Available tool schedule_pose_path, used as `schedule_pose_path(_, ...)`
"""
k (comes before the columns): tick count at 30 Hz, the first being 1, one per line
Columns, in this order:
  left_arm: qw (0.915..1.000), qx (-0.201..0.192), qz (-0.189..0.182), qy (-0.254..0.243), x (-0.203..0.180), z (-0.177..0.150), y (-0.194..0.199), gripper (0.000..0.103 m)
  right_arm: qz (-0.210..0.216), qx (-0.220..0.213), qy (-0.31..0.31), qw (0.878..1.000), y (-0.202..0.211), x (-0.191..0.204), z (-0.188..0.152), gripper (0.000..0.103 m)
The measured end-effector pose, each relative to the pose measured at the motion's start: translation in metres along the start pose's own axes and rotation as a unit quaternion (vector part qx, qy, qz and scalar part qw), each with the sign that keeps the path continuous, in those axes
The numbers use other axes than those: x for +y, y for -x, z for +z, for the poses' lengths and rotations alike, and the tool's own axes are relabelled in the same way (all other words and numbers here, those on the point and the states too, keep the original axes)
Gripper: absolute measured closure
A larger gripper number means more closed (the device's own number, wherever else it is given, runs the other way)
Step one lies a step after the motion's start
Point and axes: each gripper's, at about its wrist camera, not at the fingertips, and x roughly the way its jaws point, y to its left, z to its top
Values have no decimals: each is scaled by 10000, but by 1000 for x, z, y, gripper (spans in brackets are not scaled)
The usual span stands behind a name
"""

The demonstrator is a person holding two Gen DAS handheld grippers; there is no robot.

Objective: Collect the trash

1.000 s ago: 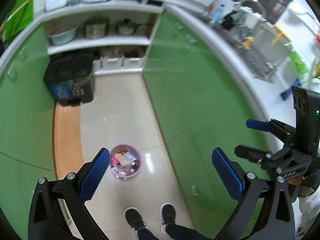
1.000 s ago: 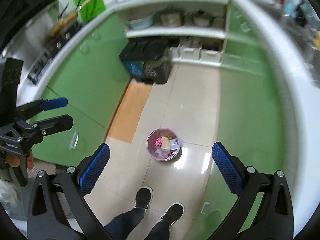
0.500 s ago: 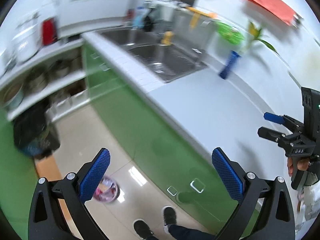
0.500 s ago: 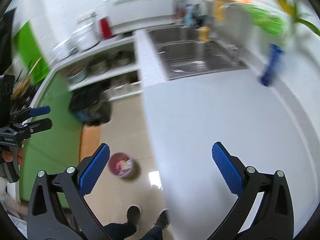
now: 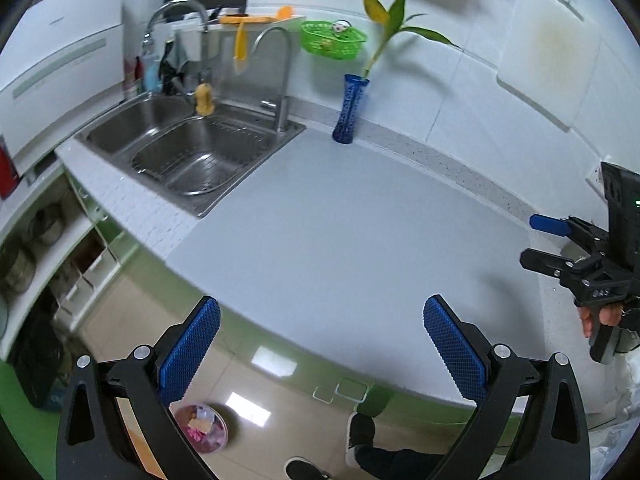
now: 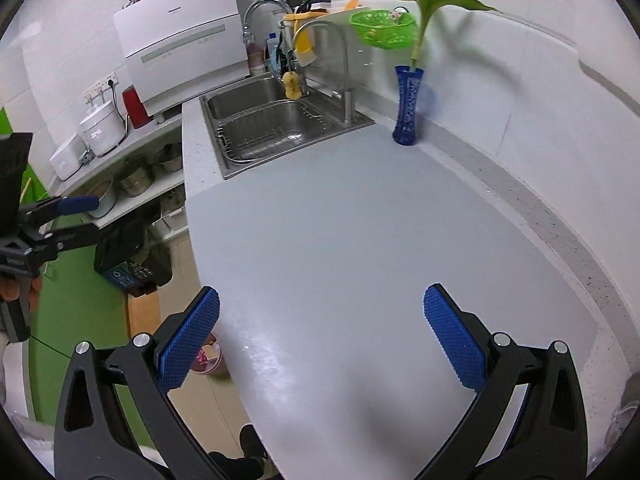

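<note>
A small pink bin (image 5: 202, 428) with scraps of trash inside stands on the tiled floor below the counter; in the right wrist view the pink bin (image 6: 209, 358) peeks out beside the counter edge. My left gripper (image 5: 320, 344) is open over the counter's front edge, nothing between its blue pads. My right gripper (image 6: 320, 340) is open above the grey countertop (image 6: 360, 248), also empty. Each gripper shows at the side of the other's view: right gripper (image 5: 548, 240), left gripper (image 6: 68, 216). No trash shows on the countertop.
A steel double sink (image 5: 192, 148) with two taps lies at the counter's far left. A blue vase (image 5: 348, 110) with a green plant stands by the wall. A white appliance (image 6: 180, 40), shelves of pots (image 6: 136, 176) and a black bin (image 6: 132, 260) lie left. A person's shoes (image 5: 360, 432) stand below.
Both grippers swung up from looking down at the floor and the pink bin to facing the countertop and sink. Both stayed open and empty.
</note>
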Motion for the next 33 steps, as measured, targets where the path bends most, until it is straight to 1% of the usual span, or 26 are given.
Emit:
schedule_pose_path(6, 9998, -13, -11, -177, -12, 13, -12, 6, -10, -88, 2, 10000, 2, -12, 9, 3)
schedule_pose_path(10, 9997, -52, -204, -157, -12, 20, -14, 6, 11, -164, 48, 9999, 5, -15, 16, 3)
schedule_pose_path(13, 9996, -61, -257, -130, -10, 25, -15, 6, 45, -186, 18, 9998, 5, -17, 19, 3)
schedule_pose_path(16, 9997, -65, -189, -129, -7, 28, -16, 6, -25, -179, 40, 9998, 3, -16, 21, 3)
schedule_pose_path(19, 9998, -11, -33, -193, -6, 30, -17, 6, 2, -152, 46, 9999, 0, -15, 23, 3)
schedule_pose_path(25, 9997, 90, 119, -185, -4, 32, -21, 6, 93, -115, 39, 9999, -3, -10, 23, 3)
schedule_pose_path(30, 9999, 112, -49, -95, -1, 32, -23, 6, 144, -89, 42, 9998, -8, -11, 24, 3)
schedule_pose_path(33, 9999, 101, -28, -80, -2, 33, -23, 6, 154, -80, 56, 9998, -9, -11, 25, 3)
